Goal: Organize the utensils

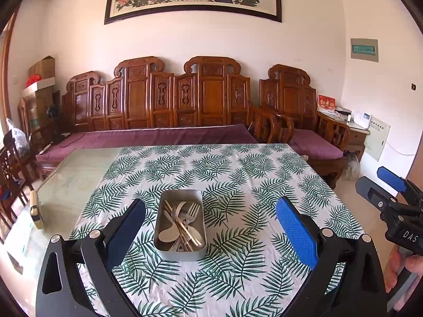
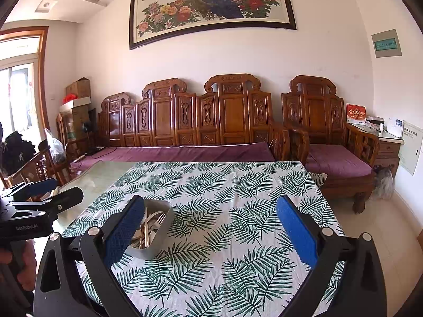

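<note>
- Your table (image 1: 66, 185) fills the middle of both views, its left strip bare glass, the far edge running just in front of the purple-cushioned wooden sofa (image 1: 158, 97).
- The leaf-print tablecloth (image 1: 251, 179) covers the rest, reaching the far edge and the right edge (past that edge the pale floor shows, with an armchair (image 2: 327, 132) beyond it).
- Your left gripper (image 1: 211, 235) hangs over the near part of the cloth, released, its blue pads spread wide with the tin between them and touching neither.
- Your right gripper (image 2: 211, 232) is likewise spread wide and holds nothing; between its fingers lies only plain cloth, wide room out to the right edge.
- The metal tin (image 1: 181, 224) sits on the cloth, near you and left of the cloth's centre, well apart from every table edge; in the right wrist view its left part is hidden behind the left finger.
- Inside it the utensils (image 1: 182, 222) lie jumbled and crossed: a fork (image 1: 191, 211), spoons and chopsticks (the exact count you cannot tell).
- A small cream-coloured object (image 1: 35, 208) sits at the left glass edge.
</note>
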Action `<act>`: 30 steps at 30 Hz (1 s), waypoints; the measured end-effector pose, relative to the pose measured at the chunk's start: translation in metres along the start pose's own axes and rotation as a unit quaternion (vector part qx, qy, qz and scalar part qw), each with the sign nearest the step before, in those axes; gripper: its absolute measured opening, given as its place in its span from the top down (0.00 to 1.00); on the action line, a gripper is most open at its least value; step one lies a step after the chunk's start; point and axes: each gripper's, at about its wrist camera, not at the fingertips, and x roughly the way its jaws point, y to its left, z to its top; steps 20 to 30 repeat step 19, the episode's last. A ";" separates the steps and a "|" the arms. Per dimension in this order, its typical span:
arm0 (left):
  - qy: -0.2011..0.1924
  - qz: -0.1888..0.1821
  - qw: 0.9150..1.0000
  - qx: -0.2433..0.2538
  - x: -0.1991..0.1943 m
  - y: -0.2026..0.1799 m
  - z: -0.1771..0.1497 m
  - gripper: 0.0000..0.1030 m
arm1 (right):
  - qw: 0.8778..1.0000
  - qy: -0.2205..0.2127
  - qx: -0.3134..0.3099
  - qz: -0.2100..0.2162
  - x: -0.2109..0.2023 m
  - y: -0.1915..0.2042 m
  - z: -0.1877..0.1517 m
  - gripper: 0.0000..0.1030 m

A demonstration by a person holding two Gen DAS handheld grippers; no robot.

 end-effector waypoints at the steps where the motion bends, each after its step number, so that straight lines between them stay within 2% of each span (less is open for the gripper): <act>1: 0.000 0.000 1.000 0.000 -0.001 0.000 0.001 0.07 | 1.000 0.000 0.000 0.000 0.000 0.000 0.000 0.02; 30: 0.000 0.001 1.000 -0.001 -0.003 -0.002 0.002 0.07 | 1.000 -0.003 -0.001 0.000 -0.002 0.004 0.001 0.02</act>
